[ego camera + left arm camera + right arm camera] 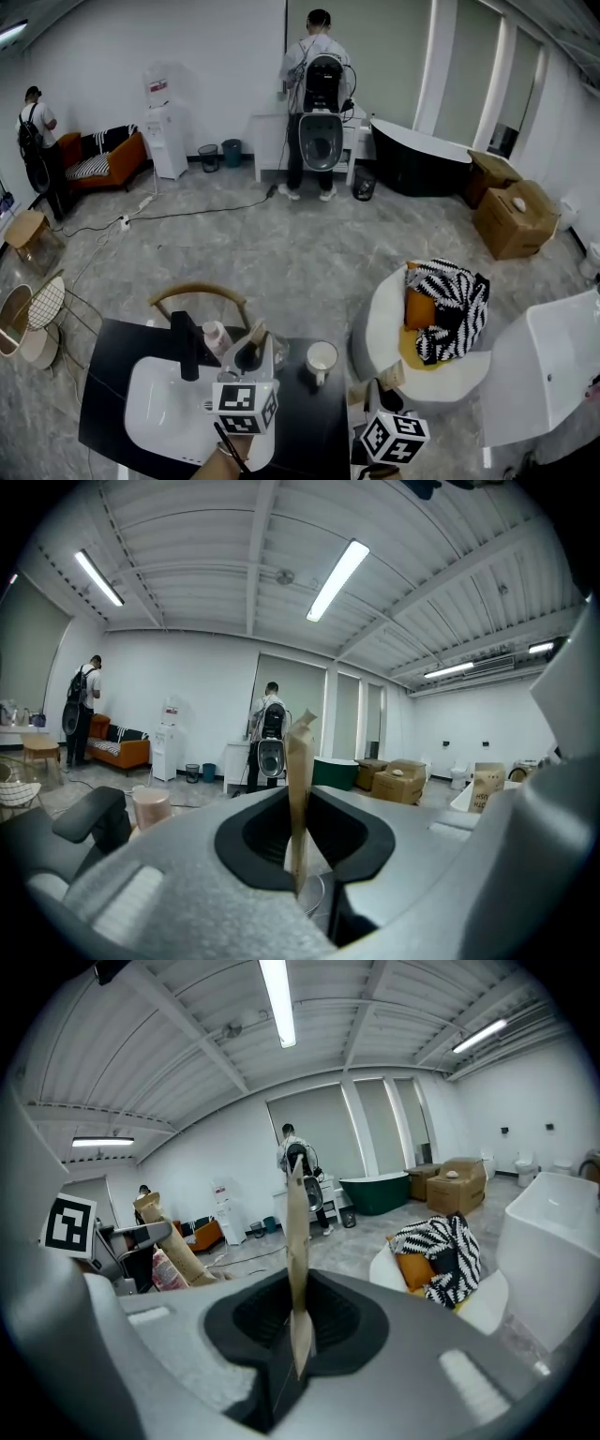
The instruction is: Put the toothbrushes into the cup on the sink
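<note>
In the head view the white cup (322,359) stands on the black counter right of the white sink (155,412). My left gripper (254,349) hovers over the sink's right rim, just left of the cup. It is shut on a toothbrush in a tan paper wrapper (299,789) that stands upright between the jaws. My right gripper (385,388) is off the counter's right edge. It is shut on a second wrapped toothbrush (297,1260), also upright. The right gripper view also catches the left gripper's toothbrush (167,1239) at its left.
A black faucet (186,345) and a pink tumbler (217,336) stand behind the sink. A white round seat with a striped cloth (452,305) is to the right, next to a white tub (548,370). Two people stand far off by the back wall.
</note>
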